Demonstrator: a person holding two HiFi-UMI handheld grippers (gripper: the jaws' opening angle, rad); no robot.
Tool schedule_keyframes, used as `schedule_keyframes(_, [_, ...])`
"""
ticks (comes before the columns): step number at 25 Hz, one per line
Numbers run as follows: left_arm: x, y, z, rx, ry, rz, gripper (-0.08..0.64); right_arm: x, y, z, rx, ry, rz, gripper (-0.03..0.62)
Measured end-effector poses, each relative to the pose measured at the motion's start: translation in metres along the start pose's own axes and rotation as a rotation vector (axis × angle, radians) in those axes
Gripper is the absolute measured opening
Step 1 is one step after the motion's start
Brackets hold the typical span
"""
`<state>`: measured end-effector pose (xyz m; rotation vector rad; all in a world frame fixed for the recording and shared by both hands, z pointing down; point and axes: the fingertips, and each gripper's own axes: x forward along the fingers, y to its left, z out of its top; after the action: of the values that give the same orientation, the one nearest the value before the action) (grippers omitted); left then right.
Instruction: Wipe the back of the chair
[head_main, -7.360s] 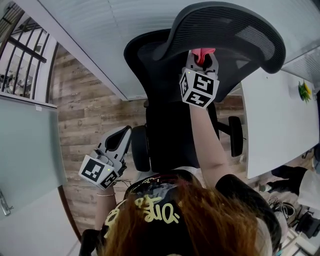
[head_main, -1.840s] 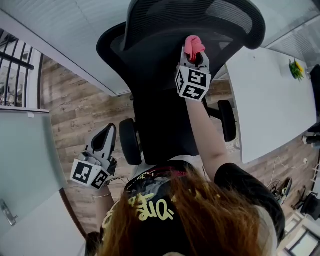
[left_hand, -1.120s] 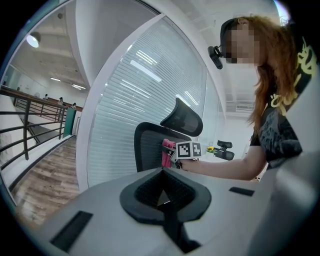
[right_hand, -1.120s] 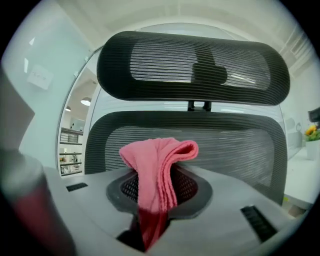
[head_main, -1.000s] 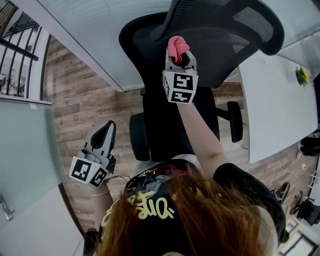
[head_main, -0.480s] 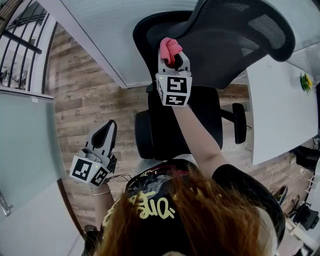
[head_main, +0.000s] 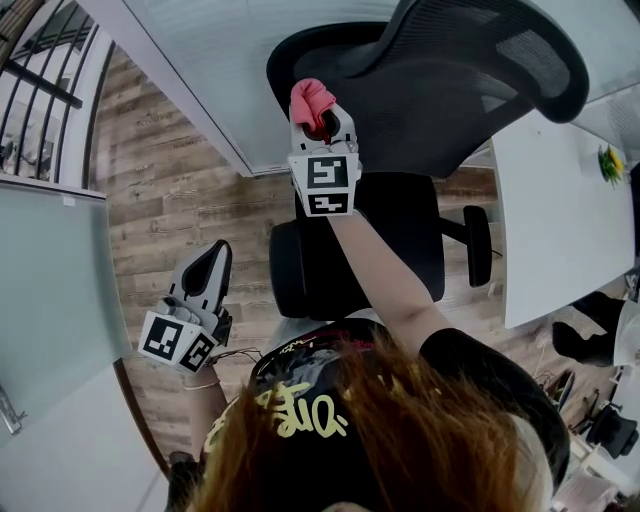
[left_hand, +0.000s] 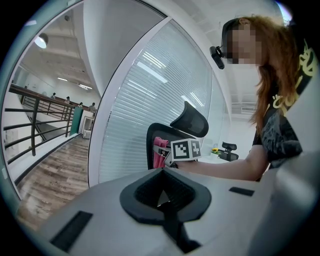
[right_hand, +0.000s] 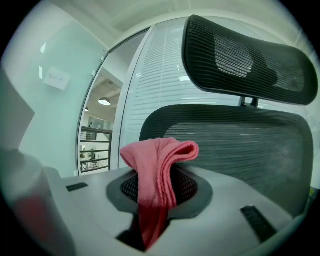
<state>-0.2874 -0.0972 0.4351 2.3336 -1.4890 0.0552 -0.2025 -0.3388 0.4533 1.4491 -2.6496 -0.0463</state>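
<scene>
A black mesh office chair (head_main: 400, 120) with a headrest (head_main: 480, 50) stands in front of me; its backrest (right_hand: 235, 150) fills the right gripper view. My right gripper (head_main: 318, 118) is shut on a folded pink cloth (head_main: 309, 98), held up at the left edge of the chair's back. The pink cloth (right_hand: 157, 170) sticks up between the jaws, close to the mesh. My left gripper (head_main: 212, 268) hangs low at my left side, away from the chair, shut with nothing in it. From there the chair (left_hand: 172, 135) and cloth (left_hand: 161, 152) show at a distance.
A white desk (head_main: 560, 210) stands to the right of the chair, with a small yellow-green item (head_main: 608, 165) on it. A glass partition with blinds (head_main: 200, 60) runs behind the chair. Wood floor (head_main: 170, 210) lies to the left, a railing (head_main: 40, 90) beyond.
My right gripper has carried the pink cloth leftward across the chair's back, from near its middle to its left edge. The left gripper has stayed low at my side.
</scene>
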Motion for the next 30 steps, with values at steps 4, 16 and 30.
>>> schedule_keyframes(4, [0.004,-0.006,0.002,0.005,-0.001,-0.01,-0.008,0.0,0.016,0.0,-0.025,0.014,0.071,0.084])
schedule_keyframes(16, [0.046,-0.042,0.01,0.029,0.011,-0.1,-0.008,-0.057,-0.063,0.008,-0.039,-0.05,0.004,0.084])
schedule_keyframes(30, [0.134,-0.127,0.02,0.074,0.036,-0.226,-0.008,-0.151,-0.302,-0.055,0.011,0.081,-0.384,0.084])
